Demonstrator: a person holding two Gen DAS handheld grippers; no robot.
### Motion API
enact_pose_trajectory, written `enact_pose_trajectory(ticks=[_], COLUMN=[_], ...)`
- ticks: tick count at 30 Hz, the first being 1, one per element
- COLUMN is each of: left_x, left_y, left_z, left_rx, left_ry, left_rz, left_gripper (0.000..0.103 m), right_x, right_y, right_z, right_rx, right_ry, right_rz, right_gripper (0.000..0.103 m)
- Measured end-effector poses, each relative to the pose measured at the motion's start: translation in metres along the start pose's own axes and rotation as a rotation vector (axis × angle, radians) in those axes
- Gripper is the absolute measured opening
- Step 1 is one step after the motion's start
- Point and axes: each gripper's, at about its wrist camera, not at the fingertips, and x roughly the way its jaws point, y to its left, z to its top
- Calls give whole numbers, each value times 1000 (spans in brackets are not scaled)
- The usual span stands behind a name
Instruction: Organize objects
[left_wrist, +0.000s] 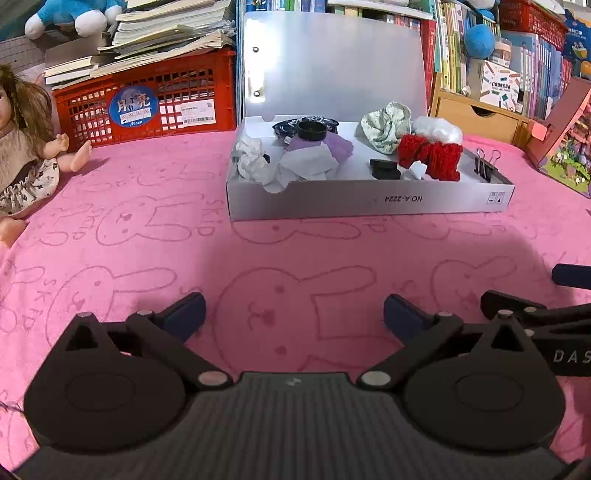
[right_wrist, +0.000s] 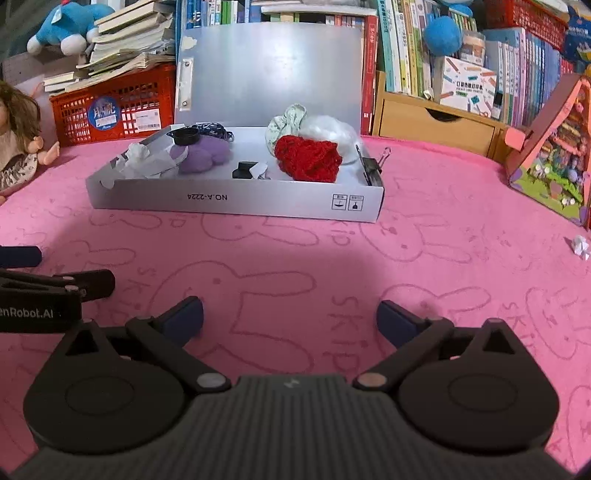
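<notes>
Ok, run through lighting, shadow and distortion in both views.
Left wrist: fisheye bends the white box; a broad soft shadow darkens the pink cloth ahead of the left gripper. Right wrist: same shadow beyond the right gripper; mild glare on the box lid.

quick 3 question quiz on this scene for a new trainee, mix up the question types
1. True or false: the lid of the grey box stands open.
2. Which is clipped to the box's right wall? A) binder clip B) red knit piece C) purple felt flower
3. What small thing lies loose on the pink cloth, outside the box, at the right edge of the right wrist view?

Key
1. True.
2. A.
3. A crumpled scrap of white paper. Both the left gripper and the right gripper are open and empty, so neither holds it.
</notes>
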Motion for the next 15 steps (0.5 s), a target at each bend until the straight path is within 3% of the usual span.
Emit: enact_pose_trajectory(ticks=[15], left_x=[1], left_y=[-2], left_z=[0], left_rx=[-2], left_ry=[3], left_rz=[16], left_gripper=[103], right_x=[1], right_y=[0], right_z=[0], right_rx=[4], right_ry=[4], right_rz=[-2], right_gripper=[103])
